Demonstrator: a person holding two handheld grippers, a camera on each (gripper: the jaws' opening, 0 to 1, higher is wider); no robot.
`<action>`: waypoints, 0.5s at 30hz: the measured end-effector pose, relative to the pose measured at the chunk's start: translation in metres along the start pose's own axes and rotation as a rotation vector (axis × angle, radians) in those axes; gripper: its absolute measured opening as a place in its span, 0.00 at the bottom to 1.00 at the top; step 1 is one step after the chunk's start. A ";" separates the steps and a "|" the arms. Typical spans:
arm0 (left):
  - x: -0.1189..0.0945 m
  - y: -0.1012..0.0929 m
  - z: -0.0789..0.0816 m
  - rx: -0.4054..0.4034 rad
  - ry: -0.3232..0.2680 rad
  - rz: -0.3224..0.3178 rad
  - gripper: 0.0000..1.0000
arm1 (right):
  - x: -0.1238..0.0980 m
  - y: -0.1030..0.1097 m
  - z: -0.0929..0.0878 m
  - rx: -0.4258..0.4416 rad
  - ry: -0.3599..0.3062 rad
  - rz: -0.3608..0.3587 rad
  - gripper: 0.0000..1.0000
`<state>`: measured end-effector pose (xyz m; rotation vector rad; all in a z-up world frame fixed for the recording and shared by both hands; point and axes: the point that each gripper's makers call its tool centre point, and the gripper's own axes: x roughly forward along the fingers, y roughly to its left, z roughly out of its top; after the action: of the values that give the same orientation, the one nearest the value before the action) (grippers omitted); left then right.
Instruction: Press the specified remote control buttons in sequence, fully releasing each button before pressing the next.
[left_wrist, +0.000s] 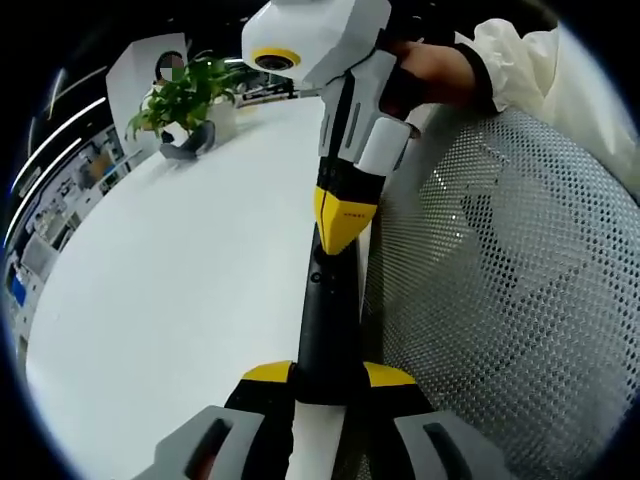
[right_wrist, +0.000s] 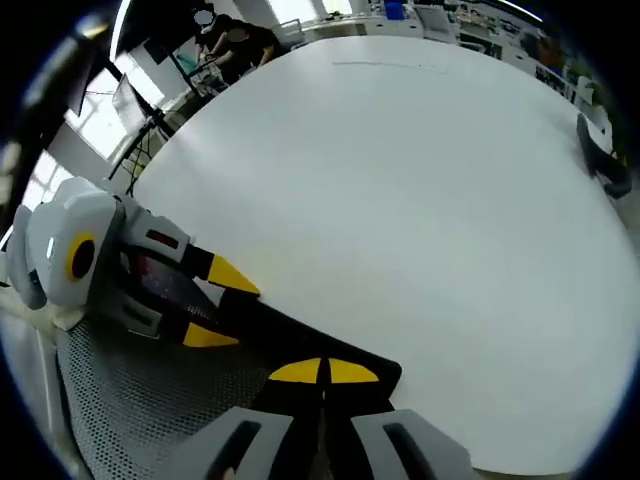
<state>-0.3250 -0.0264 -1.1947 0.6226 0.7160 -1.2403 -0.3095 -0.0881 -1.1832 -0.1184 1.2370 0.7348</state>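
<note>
We saw the slim black remote control (left_wrist: 328, 320) (right_wrist: 300, 335) lying along the white worktop (left_wrist: 180, 290) (right_wrist: 400, 180) edge, clamped endwise.

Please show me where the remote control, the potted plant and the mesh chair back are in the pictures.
remote control (left_wrist: 328, 320): left gripper view, middle of its black body.
potted plant (left_wrist: 185, 95): left gripper view, on its green leaves.
mesh chair back (left_wrist: 510, 290): left gripper view, on the perforated mesh.

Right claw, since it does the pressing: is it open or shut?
Shut. The right claw has its yellow tips together, on the black remote gripped by the left claw.
</note>
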 end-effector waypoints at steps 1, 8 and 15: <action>0.000 0.000 0.000 -0.001 -0.003 0.001 0.25 | 0.002 0.000 -0.001 -0.005 0.007 -0.001 0.00; 0.001 0.001 0.001 -0.006 -0.013 0.005 0.25 | 0.003 -0.001 -0.001 -0.050 0.008 -0.026 0.00; 0.002 0.002 0.001 0.011 -0.018 0.016 0.25 | 0.003 -0.003 0.001 -0.050 -0.005 -0.032 0.00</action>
<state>-0.3224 -0.0278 -1.1951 0.6248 0.6883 -1.2348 -0.3065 -0.0884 -1.1868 -0.1767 1.2094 0.7383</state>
